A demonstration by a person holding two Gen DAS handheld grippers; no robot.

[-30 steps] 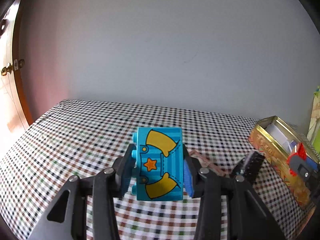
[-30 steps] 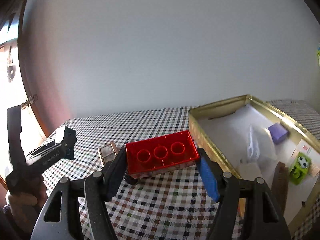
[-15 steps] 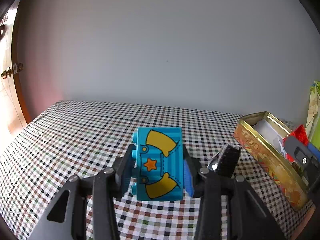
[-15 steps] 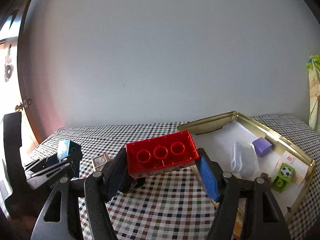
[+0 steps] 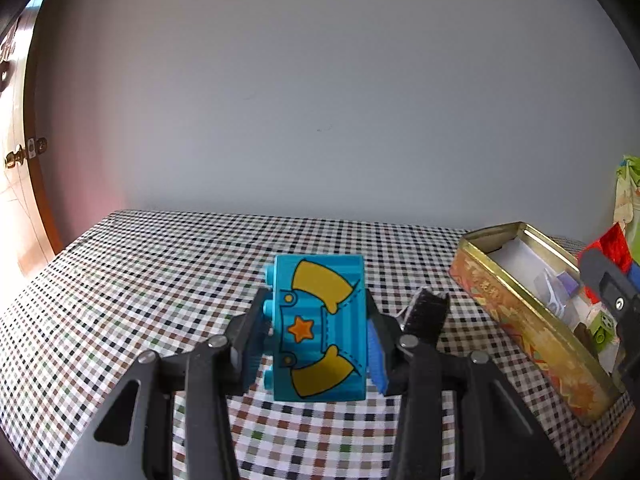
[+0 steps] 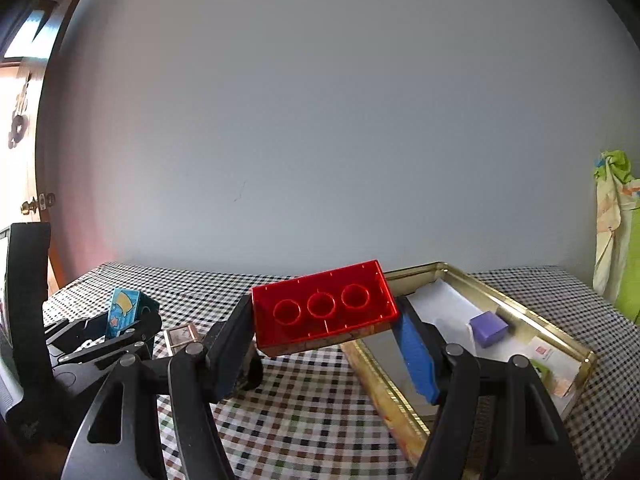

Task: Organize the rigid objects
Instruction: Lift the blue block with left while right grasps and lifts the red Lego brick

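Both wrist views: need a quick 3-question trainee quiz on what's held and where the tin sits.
1. True or false: the left gripper holds a red brick.
2. Which block lies in the gold tin? A purple block B orange ball C white cup
3. Fill in: the right gripper is shut on the ___ brick.

Key: 1 false, it grips the blue printed block. 2 A, purple block. 3 red, the red brick.

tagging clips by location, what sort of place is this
Probably a room in a home: a table under a checked tablecloth, a wooden door with a brass knob, and a gold metal tin holding toy bricks.
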